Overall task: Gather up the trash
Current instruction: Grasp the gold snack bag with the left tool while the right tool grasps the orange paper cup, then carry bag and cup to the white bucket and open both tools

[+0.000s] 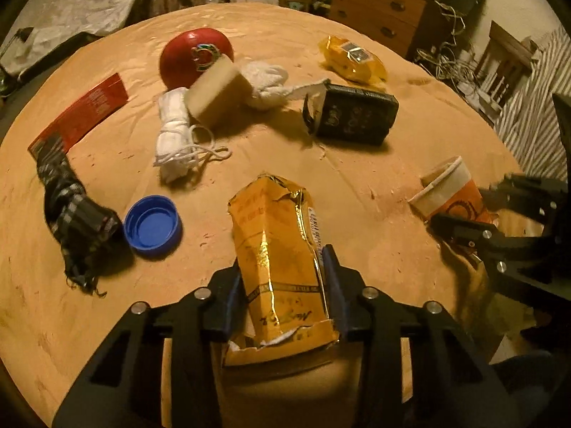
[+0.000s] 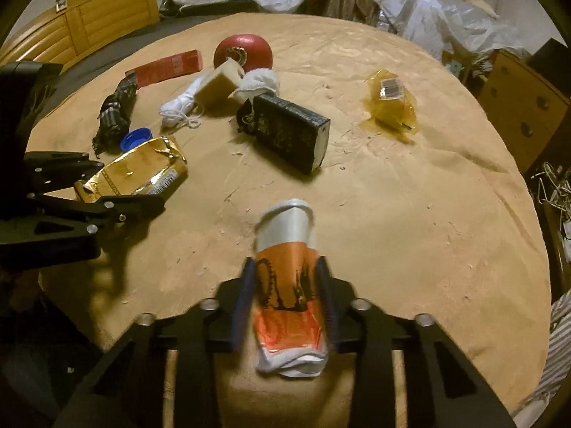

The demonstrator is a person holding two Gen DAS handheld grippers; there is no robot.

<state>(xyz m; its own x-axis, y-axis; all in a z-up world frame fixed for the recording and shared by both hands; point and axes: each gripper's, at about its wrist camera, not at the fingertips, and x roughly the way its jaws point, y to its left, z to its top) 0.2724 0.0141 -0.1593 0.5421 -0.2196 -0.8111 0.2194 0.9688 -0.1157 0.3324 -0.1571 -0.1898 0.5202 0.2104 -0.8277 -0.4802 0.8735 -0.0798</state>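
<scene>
My left gripper (image 1: 283,267) is shut on a crumpled gold foil packet (image 1: 278,249), held above the near edge of the round table (image 1: 357,185); the packet also shows in the right wrist view (image 2: 135,174). My right gripper (image 2: 285,278) is shut on a squashed orange-and-white paper cup (image 2: 289,271), also seen in the left wrist view (image 1: 449,192). On the table lie a blue bottle cap (image 1: 152,225), a yellow wrapper (image 1: 353,57), a black box (image 1: 351,114) and a red carton (image 1: 84,114).
A red ball (image 1: 194,55), a sponge block (image 1: 217,92), white cloth with string (image 1: 178,135) and a dark patterned cloth (image 1: 75,210) lie on the table. A wooden drawer unit (image 1: 382,14) and cables (image 1: 442,57) stand beyond the far right edge.
</scene>
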